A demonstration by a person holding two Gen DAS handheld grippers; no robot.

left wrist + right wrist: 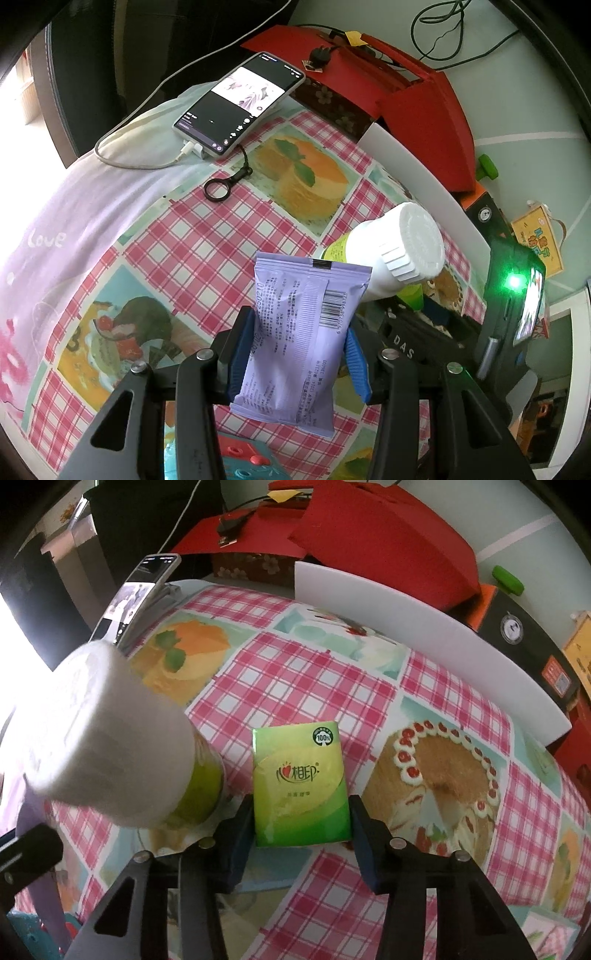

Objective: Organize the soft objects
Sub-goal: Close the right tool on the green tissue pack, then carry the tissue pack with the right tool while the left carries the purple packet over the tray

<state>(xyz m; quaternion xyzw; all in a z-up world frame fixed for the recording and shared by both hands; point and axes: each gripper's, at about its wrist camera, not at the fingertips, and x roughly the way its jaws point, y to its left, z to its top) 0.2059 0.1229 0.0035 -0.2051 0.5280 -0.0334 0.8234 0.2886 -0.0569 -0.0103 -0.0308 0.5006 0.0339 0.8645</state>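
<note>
A pale purple snack packet [295,332] with a barcode hangs above the checked tablecloth [207,243], and my left gripper [299,325] is shut on its sides with the blue pads. Just behind it a white bottle [399,251] with a ribbed cap and green label stands tilted in view; in the right wrist view the same bottle [110,738] looms blurred at the left. A green tissue pack [301,782] lies flat on the cloth, and my right gripper [301,808] has both pads against its long sides.
A phone [240,103] on a charging cable rests on a white cloth at the back left, with a black ring strap [216,192] beside it. A red box [406,81] and a white board [424,177] line the far edge. A teal toy [240,458] lies near me.
</note>
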